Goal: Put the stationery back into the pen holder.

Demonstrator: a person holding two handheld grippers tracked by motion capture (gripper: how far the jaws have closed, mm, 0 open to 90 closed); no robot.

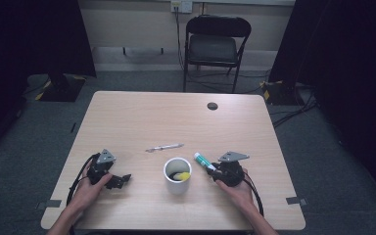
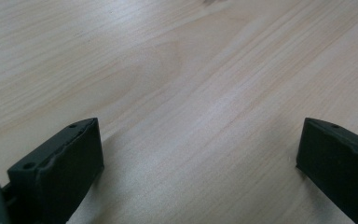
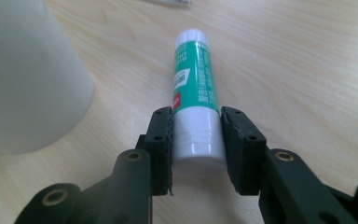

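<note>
A green and white glue stick [image 3: 196, 88] lies on the wooden table [image 1: 142, 117], and my right gripper [image 3: 196, 148] is shut on its white cap end. In the high view the glue stick [image 1: 203, 160] points up and left from the right gripper [image 1: 214, 171], just right of a white cup [image 1: 177, 175] with something yellow inside. That cup's wall [image 3: 23, 79] stands at the left of the right gripper view. My left gripper [image 1: 120, 181] rests on the table left of the cup, open, with bare wood between its fingers [image 2: 70, 158].
A thin white pen [image 1: 164, 147] lies on the table just beyond the cup. A dark round spot [image 1: 212, 105] sits near the table's far edge. A black folding chair [image 1: 214, 46] stands behind the table, with cables on the floor to the right.
</note>
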